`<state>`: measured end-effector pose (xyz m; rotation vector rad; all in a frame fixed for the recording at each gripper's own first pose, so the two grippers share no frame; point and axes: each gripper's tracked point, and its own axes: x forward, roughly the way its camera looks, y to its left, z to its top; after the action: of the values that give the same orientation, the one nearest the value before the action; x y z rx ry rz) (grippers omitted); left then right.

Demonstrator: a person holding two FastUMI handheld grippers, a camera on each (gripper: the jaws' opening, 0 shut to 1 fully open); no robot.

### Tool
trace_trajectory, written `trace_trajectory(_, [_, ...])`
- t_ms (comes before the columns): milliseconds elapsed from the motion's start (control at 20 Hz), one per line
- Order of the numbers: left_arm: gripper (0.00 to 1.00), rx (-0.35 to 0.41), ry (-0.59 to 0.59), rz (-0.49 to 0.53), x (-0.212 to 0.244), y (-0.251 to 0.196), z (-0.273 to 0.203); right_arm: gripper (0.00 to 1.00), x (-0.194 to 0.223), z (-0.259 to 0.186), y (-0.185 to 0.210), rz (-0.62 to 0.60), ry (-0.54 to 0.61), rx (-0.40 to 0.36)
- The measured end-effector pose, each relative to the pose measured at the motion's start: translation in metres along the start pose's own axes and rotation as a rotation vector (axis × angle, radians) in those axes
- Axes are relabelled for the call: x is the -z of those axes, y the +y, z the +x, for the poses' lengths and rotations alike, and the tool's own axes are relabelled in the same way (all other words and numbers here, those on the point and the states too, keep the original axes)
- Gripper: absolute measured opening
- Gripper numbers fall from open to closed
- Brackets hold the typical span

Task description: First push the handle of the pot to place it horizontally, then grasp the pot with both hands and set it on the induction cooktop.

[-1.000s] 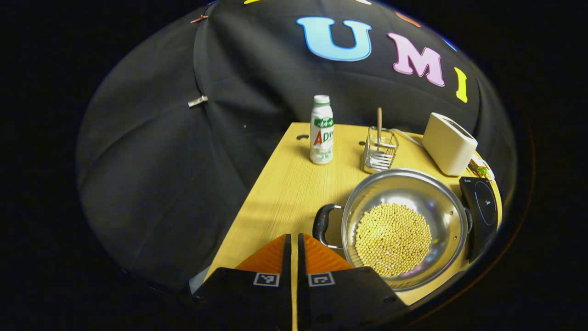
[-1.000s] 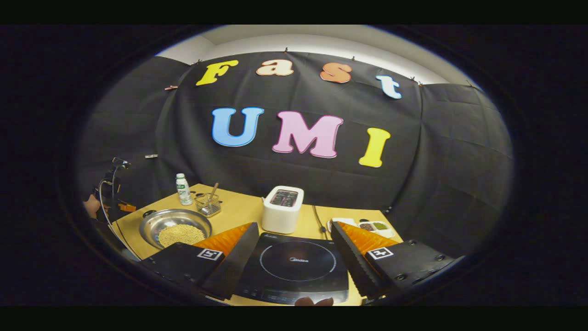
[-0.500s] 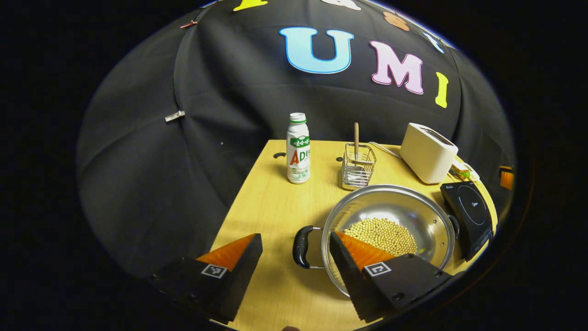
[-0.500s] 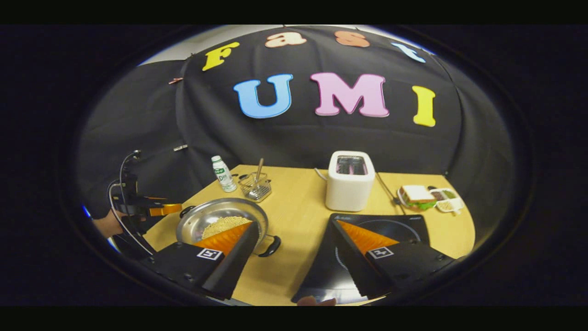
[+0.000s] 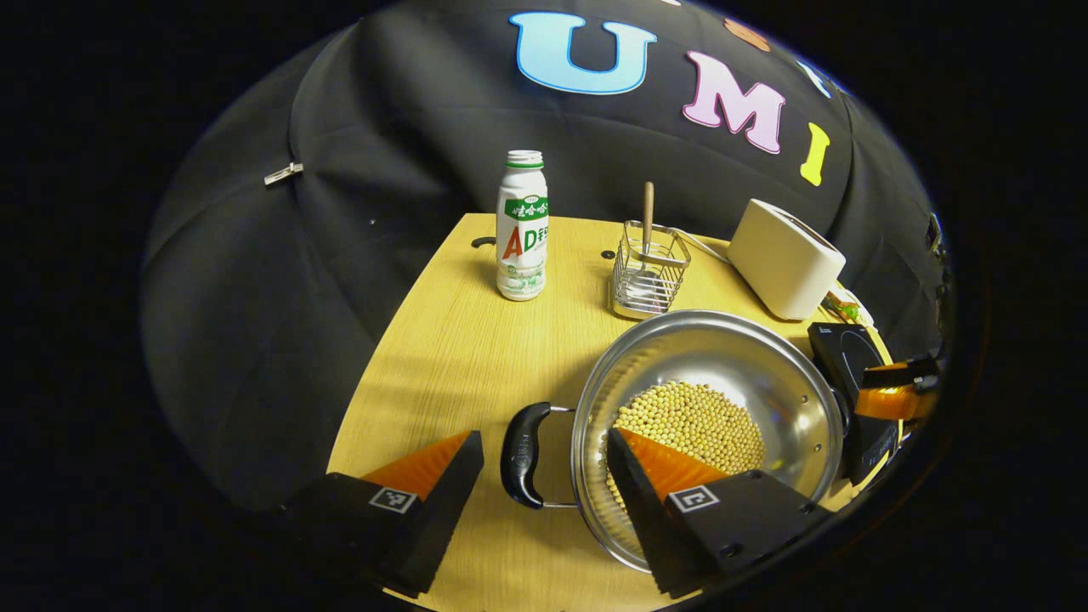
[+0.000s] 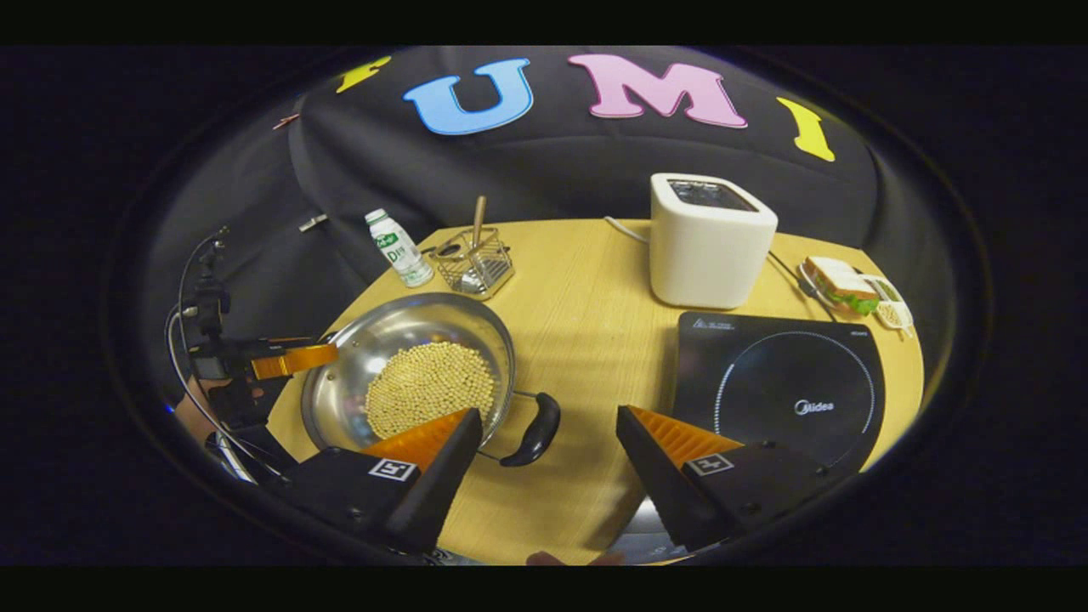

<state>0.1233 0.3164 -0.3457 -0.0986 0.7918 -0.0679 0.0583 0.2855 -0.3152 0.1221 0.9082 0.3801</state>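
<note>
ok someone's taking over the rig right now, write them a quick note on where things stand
Left claw: open, straddling the pot's black handle.
Right claw: open, lined up on the pot's other handle.
Pot: holds beans, sits on the table beside the induction cooktop.
Done: handles lie horizontal.
Left: close both claws on the handles, lift, set pot on cooktop.
</note>
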Motion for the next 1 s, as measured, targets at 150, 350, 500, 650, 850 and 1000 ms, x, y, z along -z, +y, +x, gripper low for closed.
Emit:
trace_trajectory(150, [0.89, -0.006, 0.016, 0.016, 0.000, 0.003, 0.008, 0.99, 0.009, 0.018, 0.010, 0.047, 0.040, -0.008])
trace_trajectory(350, [0.85, 0.017, 0.041, 0.016, 0.004, -0.001, 0.016, 0.98, 0.016, 0.038, 0.008, 0.121, 0.080, 0.024])
trace_trajectory(500, [0.79, 0.018, 0.043, 0.015, 0.004, -0.002, 0.023, 0.90, 0.017, 0.053, 0.007, 0.196, 0.095, 0.058])
trace_trajectory(650, [0.71, 0.015, 0.056, 0.017, 0.008, -0.002, 0.027, 0.88, 0.019, 0.065, 0.005, 0.206, 0.104, 0.076])
trace_trajectory(850, [0.70, 0.019, 0.050, 0.015, 0.011, -0.002, 0.029, 0.63, 0.024, 0.069, 0.006, 0.195, 0.101, 0.088])
trace_trajectory(1000, [0.67, 0.032, 0.057, 0.013, 0.014, -0.003, 0.028, 0.60, 0.020, 0.071, 0.005, 0.200, 0.096, 0.091])
